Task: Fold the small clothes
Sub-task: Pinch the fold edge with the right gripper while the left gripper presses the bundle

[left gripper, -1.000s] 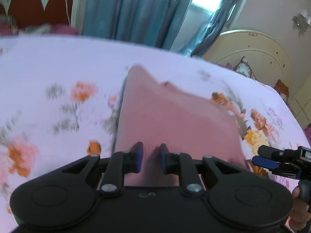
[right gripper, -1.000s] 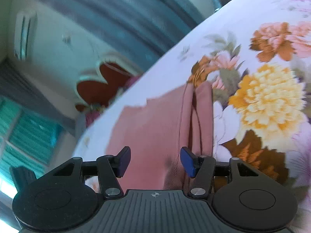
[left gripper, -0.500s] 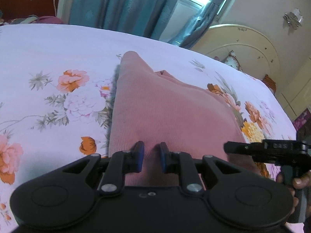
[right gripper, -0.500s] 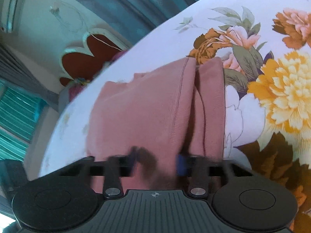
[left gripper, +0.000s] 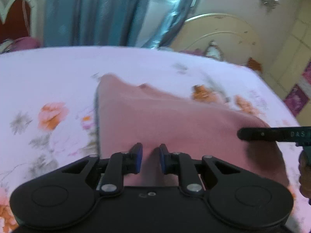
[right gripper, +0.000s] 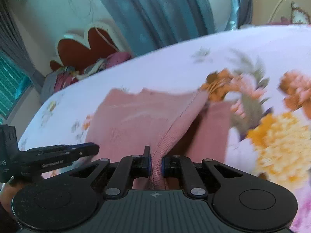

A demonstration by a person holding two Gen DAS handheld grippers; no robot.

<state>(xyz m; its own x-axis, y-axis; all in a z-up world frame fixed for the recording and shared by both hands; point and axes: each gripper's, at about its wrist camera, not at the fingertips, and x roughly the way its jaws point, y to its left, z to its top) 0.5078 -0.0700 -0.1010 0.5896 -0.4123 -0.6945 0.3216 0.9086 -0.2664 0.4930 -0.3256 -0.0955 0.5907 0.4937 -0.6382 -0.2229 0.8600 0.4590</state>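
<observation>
The floral bed (left gripper: 58, 73) carries the pink garment (left gripper: 165, 116), which runs lengthwise away from me. My right gripper (right gripper: 156, 165) is closing on its near hem at the right edge; my left gripper (left gripper: 149, 158) pinches the same hem beside it.

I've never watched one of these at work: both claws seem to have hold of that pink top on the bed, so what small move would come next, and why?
Probably a lift of the near edge, carried away toward the far edge. The right gripper is closing, its pads already pinching a ridge of the pink ribbed knit garment; the left gripper grips the same near hem. The rest lies flat on the floral bedsheet.
</observation>
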